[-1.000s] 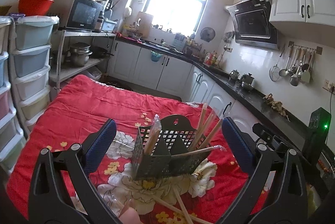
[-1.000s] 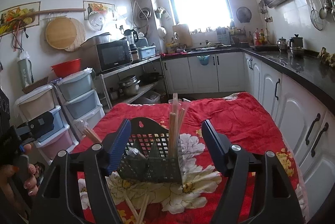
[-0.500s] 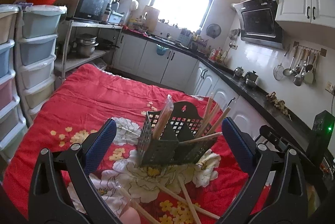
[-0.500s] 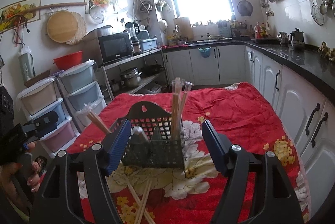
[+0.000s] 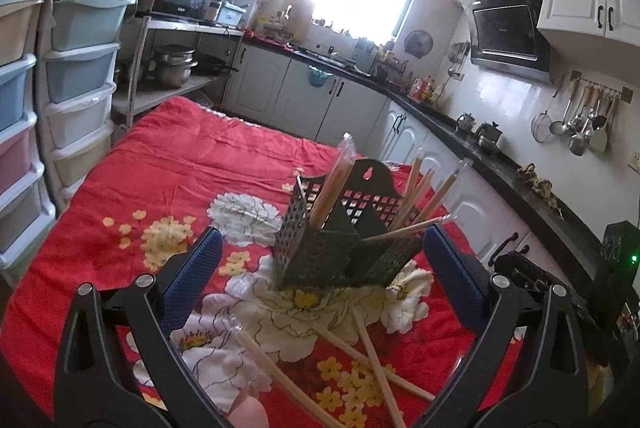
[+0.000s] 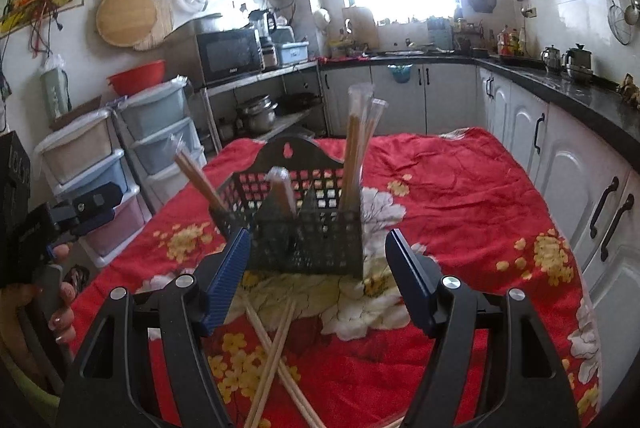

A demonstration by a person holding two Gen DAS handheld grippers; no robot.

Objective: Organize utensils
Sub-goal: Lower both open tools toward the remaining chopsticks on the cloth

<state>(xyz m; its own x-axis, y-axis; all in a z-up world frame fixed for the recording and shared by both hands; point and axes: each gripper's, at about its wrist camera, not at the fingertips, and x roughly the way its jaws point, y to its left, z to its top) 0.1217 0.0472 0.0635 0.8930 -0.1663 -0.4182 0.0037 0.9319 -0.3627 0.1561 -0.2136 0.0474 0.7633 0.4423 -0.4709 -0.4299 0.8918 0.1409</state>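
Both tools hang wide apart and empty: the left tool point(image 5: 320, 276) and right tool point(image 6: 318, 276). The black holder point(image 6: 296, 224) stands mid-counter on the red cloth point(image 6: 460, 196); loose chopsticks point(image 6: 276, 340) lie crossed toward the near edge. Best to pinch one stick mid-length, then lift it clear.

The utensil holder point(image 5: 344, 240) stands mid-counter point(image 5: 168, 168) with chopsticks upright in it point(image 6: 356, 152); loose chopsticks point(image 6: 276, 340) lie crossed before it.
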